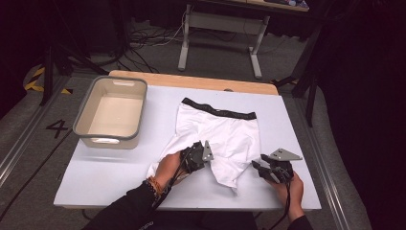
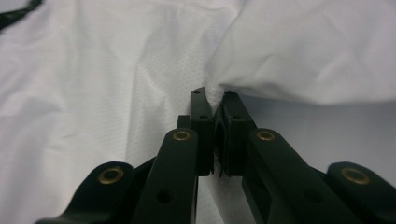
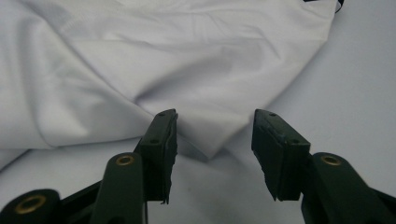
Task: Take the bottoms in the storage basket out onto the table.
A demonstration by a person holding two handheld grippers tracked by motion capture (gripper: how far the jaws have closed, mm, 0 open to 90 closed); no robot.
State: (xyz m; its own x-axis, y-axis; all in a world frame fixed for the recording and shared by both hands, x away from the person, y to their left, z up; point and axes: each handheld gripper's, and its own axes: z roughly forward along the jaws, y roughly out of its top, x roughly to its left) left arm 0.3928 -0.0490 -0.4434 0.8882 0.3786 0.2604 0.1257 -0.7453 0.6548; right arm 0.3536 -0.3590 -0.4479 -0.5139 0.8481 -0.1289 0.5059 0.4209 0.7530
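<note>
1. Two forearms in dark sleeves come in from the near edge of the worktop (image 1: 95,187), each hand holding a black two-jaw gripper.
2. On the person's left, the left gripper (image 1: 200,154) rests on the near left part of a pair of white shorts (image 1: 225,136).
3. Seen in the left gripper view, the left gripper (image 2: 214,100) has its jaws drawn together, clamped on a small fold of the white shorts (image 2: 116,70); cloth shows pinched in the narrow slit between the pads.
4. On the person's right, the right gripper (image 1: 258,167) sits low over the worktop just beside the near right leg of the shorts, with a grey three-cornered plate on top.
5. Seen in the right gripper view, the right gripper (image 3: 215,135) has its jaws standing apart, with nothing pressed between them. A pointed corner of the white shorts (image 3: 163,70) lies on the worktop just ahead of the gap, not touched by the pads.
6. White shorts lie spread near the middle of the white worktop, with a black waistband (image 1: 219,109) along the far side and the legs pointing toward the person. The near left leg is rumpled.
7. A grey plastic tub (image 1: 111,111) stands on the far left of the worktop, well apart from the shorts.
8. Beyond the worktop, cables (image 1: 143,43) trail over a grey floor.
</note>
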